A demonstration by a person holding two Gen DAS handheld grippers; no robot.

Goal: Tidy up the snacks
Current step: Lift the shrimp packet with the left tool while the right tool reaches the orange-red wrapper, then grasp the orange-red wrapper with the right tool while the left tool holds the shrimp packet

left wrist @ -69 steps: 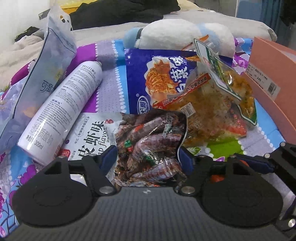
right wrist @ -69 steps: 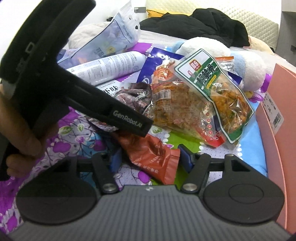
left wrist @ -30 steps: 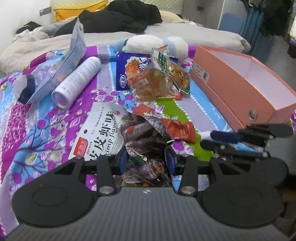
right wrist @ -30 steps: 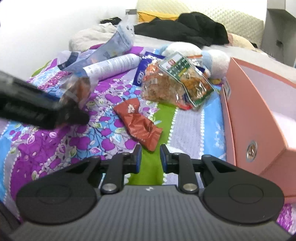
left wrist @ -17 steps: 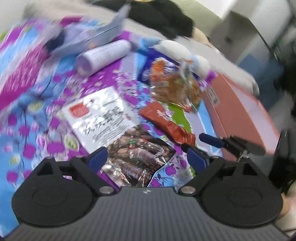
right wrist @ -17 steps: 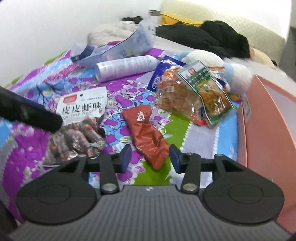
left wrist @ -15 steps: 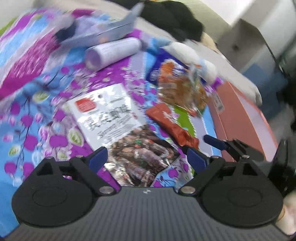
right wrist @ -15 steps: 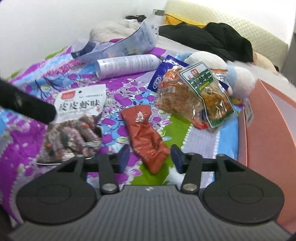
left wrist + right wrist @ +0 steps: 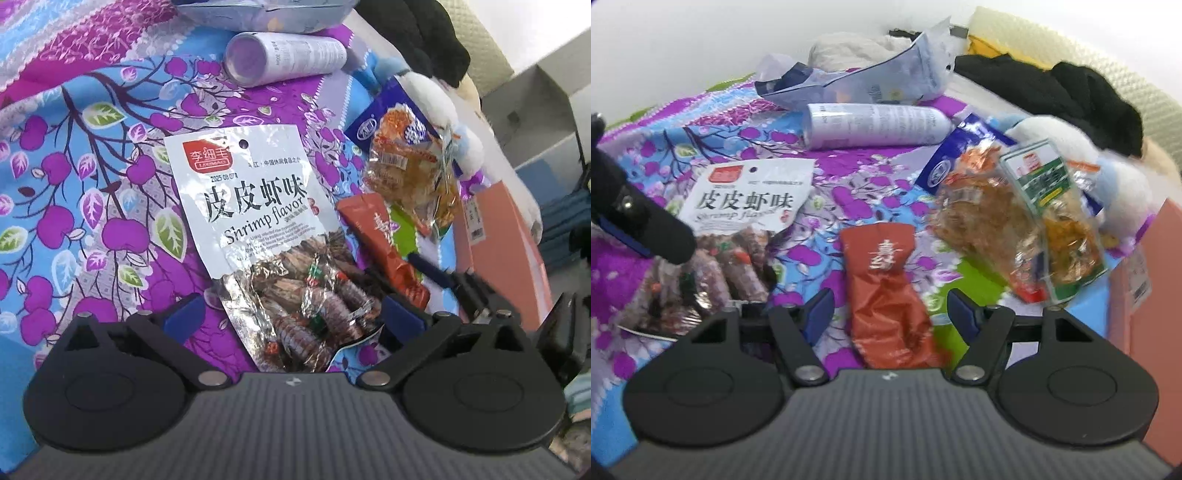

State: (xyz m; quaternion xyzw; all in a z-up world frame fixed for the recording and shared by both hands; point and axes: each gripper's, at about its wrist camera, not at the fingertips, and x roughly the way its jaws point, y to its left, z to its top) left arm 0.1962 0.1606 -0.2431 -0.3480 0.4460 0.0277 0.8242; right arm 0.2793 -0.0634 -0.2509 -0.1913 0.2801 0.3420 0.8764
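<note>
A white shrimp-flavor snack bag lies flat on the flowered bedspread; it also shows in the right wrist view. My left gripper is open, its jaws on either side of the bag's lower end, not holding it. A red-brown snack packet lies between the jaws of my open right gripper; it also shows in the left wrist view. A clear bag of orange snacks lies on a blue packet.
A pink open box stands at the right. A white spray can, a pale blue pouch, a plush toy and black clothing lie further back.
My left gripper lifted the shrimp bag away from the pile, laid it on the bedspread and opened. My right gripper opened wide and moved in over the red-brown packet.
</note>
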